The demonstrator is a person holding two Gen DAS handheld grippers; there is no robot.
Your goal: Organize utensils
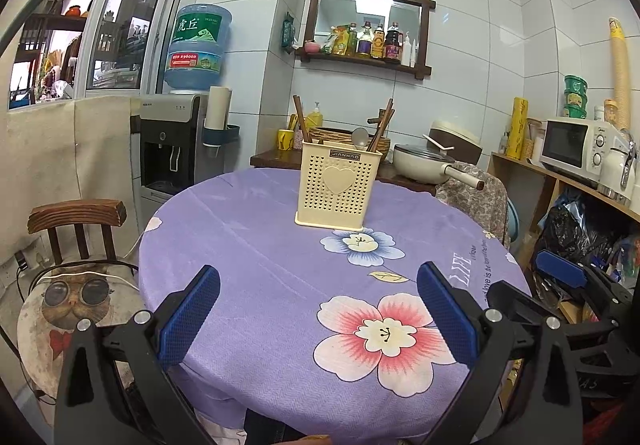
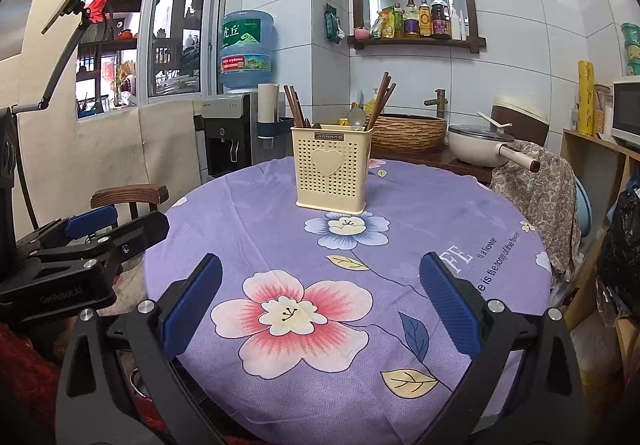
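A cream perforated utensil holder (image 1: 338, 183) with a heart on its front stands upright at the far side of the round table (image 1: 248, 245); it also shows in the right wrist view (image 2: 331, 169). Brown chopsticks (image 2: 295, 107) and a metal spoon (image 2: 356, 117) stick out of it. My left gripper (image 1: 318, 277) is open and empty over the near edge of the table. My right gripper (image 2: 322, 265) is open and empty beside it, also over the near edge. The right gripper shows at the right of the left wrist view (image 1: 560, 273).
The table has a purple flowered cloth (image 2: 440, 213). A wooden chair (image 1: 76, 213) with a cat cushion stands at the left, a cloth-draped chair (image 2: 536, 181) at the right. A water dispenser (image 1: 172, 141), a pan (image 1: 424, 163) and a shelf with a microwave (image 1: 572, 143) stand behind.
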